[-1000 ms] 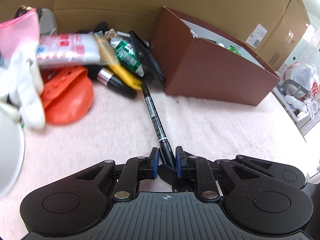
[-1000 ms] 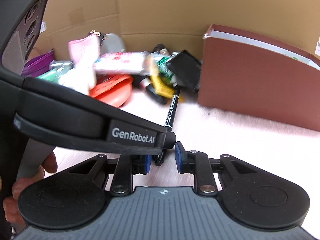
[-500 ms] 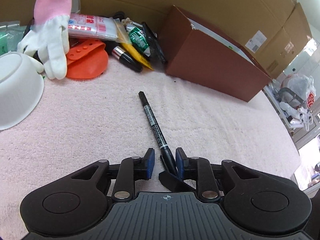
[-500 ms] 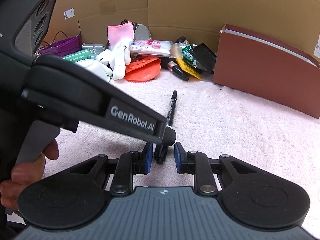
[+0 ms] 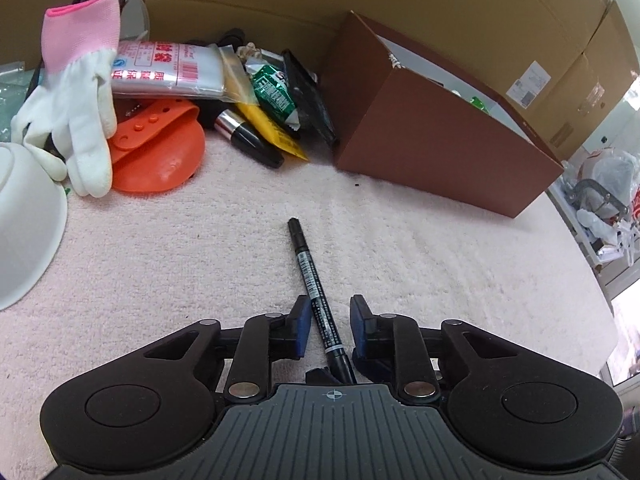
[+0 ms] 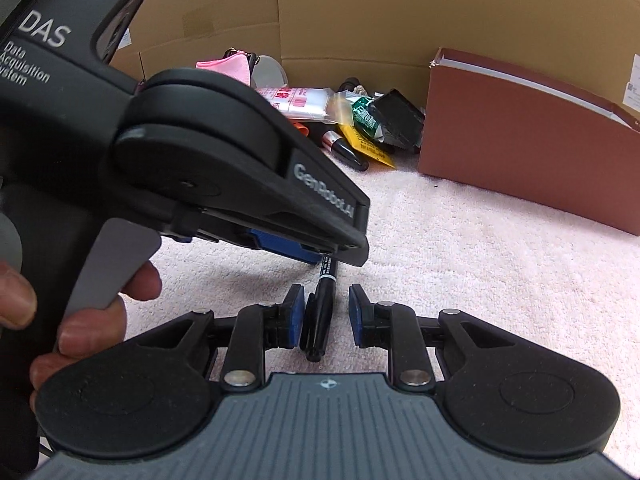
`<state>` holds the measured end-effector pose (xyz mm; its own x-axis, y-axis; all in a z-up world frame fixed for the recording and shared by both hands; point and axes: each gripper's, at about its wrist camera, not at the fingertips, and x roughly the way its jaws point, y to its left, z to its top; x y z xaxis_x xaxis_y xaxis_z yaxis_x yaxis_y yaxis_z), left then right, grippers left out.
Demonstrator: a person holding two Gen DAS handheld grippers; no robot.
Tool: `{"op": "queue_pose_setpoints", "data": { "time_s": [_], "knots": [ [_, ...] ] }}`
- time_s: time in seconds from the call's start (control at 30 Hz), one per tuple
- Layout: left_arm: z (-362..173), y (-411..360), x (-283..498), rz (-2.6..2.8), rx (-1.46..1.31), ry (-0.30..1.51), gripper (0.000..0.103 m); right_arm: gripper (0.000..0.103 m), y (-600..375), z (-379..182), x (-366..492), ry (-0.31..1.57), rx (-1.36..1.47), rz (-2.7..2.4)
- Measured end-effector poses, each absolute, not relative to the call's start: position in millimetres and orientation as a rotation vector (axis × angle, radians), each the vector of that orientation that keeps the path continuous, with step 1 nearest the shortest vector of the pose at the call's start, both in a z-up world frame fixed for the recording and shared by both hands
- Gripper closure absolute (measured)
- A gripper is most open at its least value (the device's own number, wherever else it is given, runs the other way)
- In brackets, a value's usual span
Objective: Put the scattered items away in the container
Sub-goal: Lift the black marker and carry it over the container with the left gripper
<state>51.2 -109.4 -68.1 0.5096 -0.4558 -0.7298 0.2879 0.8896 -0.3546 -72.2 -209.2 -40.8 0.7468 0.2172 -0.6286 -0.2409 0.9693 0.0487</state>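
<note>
Left wrist view: both grippers spread around one pen.
The left gripper (image 5: pixel 326 330) and right gripper (image 6: pixel 323 316) stand apart, neither clamping the black marker (image 5: pixel 316 300) lying on pink cloth (image 5: pixel 440 260); brown box (image 5: pixel 436 136) sits beyond.

1 marker (image 5: pixel 316 304), 1 glove (image 5: pixel 76 96), 1 bowl (image 5: pixel 24 224), 1 box (image 5: pixel 432 136).

I note a slim black marker pen (image 5: pixel 316 300) lying flat on the pink cloth-covered table (image 5: pixel 440 248), its printed white label facing up and its far tip pointing toward the clutter. The brown open-topped box (image 5: pixel 432 136) stands upright at the table's far right, against the cardboard wall, well apart from the pen.
</note>
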Motion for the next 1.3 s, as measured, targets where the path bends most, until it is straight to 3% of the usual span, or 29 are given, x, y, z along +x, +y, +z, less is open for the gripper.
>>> {"op": "queue_pose_setpoints", "data": {
  "time_s": [0.13, 0.27, 0.47, 0.5, 0.83, 1.3],
  "knots": [
    [-69.3, -111.2, 52.1, -0.445, -0.191, 0.942, 0.086, 0.076, -207.5, -40.4, -72.0, 0.682, -0.049, 0.25],
    [-68.5, -113.9, 53.2, -0.449, -0.164, 0.941, 0.083, 0.076, -209.1, -39.9, -70.5, 0.687, -0.036, 0.252],
    [-68.6, -114.8, 53.2, -0.463, -0.142, 0.938, 0.09, 0.075, -208.6, -40.3, -71.2, 0.678, -0.037, 0.25],
    [-68.8, -114.6, 53.0, -0.462, -0.142, 0.937, 0.095, 0.076, -209.6, -40.5, -70.8, 0.676, -0.03, 0.251],
    [-63.1, -113.4, 42.0, -0.451, -0.168, 0.921, 0.096, 0.086, -220.0, -33.2, -73.7, 0.68, 0.016, 0.243],
    [-0.3, -139.4, 49.6, -0.493, -0.154, 0.768, 0.096, 0.087, -241.4, 13.4, -73.5, 0.533, 0.006, 0.207]
  ]
}}
